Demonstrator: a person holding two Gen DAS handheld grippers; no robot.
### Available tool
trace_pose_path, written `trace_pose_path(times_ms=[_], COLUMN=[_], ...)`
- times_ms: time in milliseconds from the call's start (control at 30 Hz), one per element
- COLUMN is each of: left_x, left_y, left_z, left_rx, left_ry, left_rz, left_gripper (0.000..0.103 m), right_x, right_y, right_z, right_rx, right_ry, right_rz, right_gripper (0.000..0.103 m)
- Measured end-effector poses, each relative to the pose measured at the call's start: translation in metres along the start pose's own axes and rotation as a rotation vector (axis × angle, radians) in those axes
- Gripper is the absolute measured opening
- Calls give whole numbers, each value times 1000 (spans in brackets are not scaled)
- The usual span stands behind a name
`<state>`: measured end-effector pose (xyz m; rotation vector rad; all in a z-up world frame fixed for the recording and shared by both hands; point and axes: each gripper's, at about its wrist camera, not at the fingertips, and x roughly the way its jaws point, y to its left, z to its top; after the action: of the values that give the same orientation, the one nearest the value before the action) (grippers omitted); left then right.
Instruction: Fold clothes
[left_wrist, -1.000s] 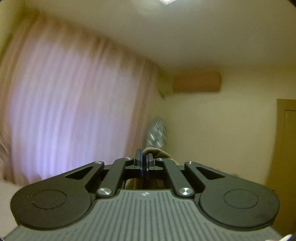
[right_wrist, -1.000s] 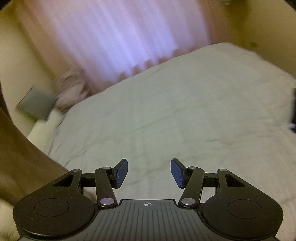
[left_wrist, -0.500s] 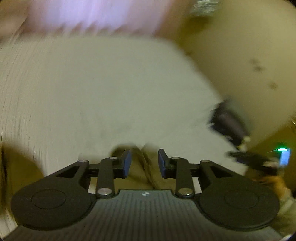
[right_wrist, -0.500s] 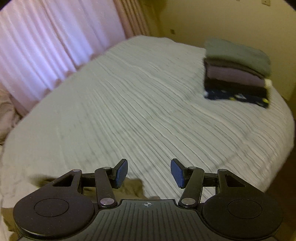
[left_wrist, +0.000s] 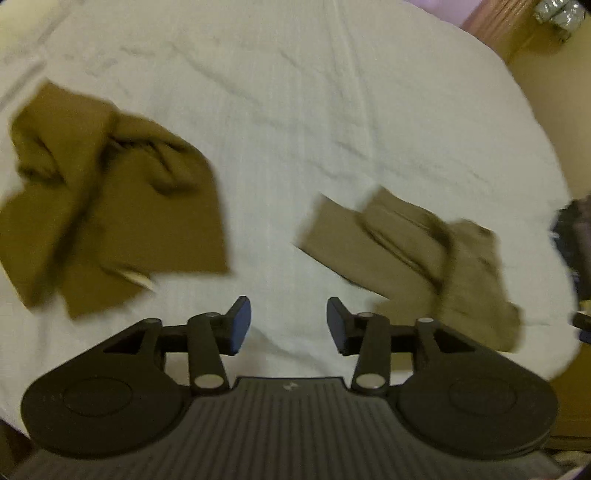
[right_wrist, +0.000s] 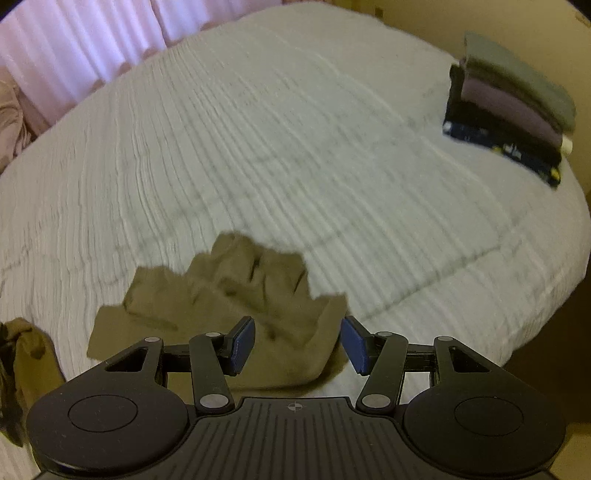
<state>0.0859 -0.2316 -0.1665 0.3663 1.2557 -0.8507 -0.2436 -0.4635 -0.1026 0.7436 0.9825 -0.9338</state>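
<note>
Ahead of my left jaws: left gripper (left_wrist: 289, 325) spread, gripping nothing, over white bedspread (left_wrist: 295, 129).
Left of them: crumpled brown garment (left_wrist: 107, 199).
Right of them: rumpled tan garment (left_wrist: 417, 258).
My right jaws: right gripper (right_wrist: 297, 345) spread, empty; tan garment (right_wrist: 229, 291) between and beyond them.
Right view only: folded stack (right_wrist: 513, 107), far right; pink curtain (right_wrist: 74, 48).
Writing: none legible.

A: What colour are the crumpled clothes?
B: The olive-brown garment (left_wrist: 107, 206) is darker; the khaki garment (left_wrist: 417, 254) is paler.
A: And the bed?
B: A white ribbed bedspread (right_wrist: 295, 147). The folded stack (right_wrist: 513, 107) runs grey, mauve, black, then navy with pale specks. The curtain (right_wrist: 74, 48) is pink.
</note>
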Motion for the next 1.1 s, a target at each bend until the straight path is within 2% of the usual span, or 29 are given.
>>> trace_pose_path(times_ms=[167,333,467,500,533,567,600,667,700,800,867,1033,1100], left_x=[8,27,70,77,83,90,88,70,52,-24,-81,-208,-249], left_y=[75,140,165,168,171,174,180,198,206,233,260,279,281], left_z=[30,59,79,81,83,85,87,92,95,114,128,167,176], left_rx=[-42,-49,-38,-42,-46,-51,-78,-171,-193,-203,-276,-210,-237], left_ry=[-79,-178,-111,-103,-96,-90,-95,-168,-224,-421,-525,-785,-852], left_rz=[144,389,437,436,436,436,454,472,509,681,712,908,894], left_gripper=[49,60,58,54,33,17,11,10,9,8,8,8,8], right_x=[6,14,25,26,26,26,26,26,26,26,28,32,32], right_y=[11,18,27,30,34,37,40,42,42,36,32,29,29], right_z=[-7,-7,-6,-6,-6,-5,-5,-3,-1,5,9,19,22], right_rx=[11,14,20,22,22,20,16,10,9,26,37,37,29], right_ry=[26,43,71,75,76,76,74,72,70,55,51,39,25], right_rz=[-60,-124,-142,-141,-136,-132,-130,-136,-140,-146,-142,-119,-101], right_gripper=[55,55,55,55,55,55,55,55,55,55,55,55,55])
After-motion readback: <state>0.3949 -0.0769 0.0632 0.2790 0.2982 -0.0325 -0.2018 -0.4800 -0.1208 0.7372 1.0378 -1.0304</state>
